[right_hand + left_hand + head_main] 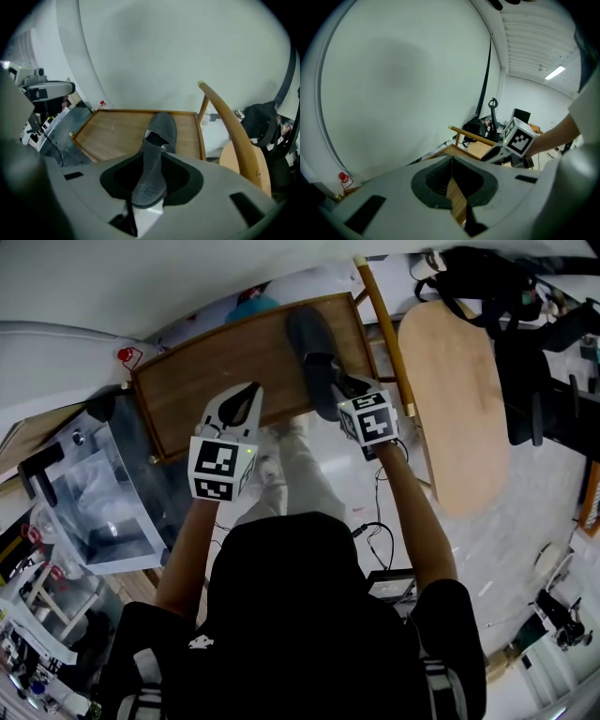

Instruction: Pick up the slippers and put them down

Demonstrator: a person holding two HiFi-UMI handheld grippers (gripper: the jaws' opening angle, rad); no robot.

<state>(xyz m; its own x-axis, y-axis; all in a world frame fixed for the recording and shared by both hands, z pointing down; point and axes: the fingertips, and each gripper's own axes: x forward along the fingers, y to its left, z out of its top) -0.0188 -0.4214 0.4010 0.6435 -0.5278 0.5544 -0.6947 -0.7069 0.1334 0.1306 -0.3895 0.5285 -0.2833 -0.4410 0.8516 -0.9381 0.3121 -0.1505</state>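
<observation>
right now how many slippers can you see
1. A grey slipper lies on the wooden tray, toward its right side in the head view. No second slipper shows; one may be hidden out of view.

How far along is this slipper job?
Looks done: one grey slipper rests on the wooden tray. In hand: its heel end sits between the parted jaws of the right hand-held gripper, not pinched, so it seems released. The left hand-held gripper is shut and empty. Left: pulling the right one clear. I see no second slipper here.
</observation>
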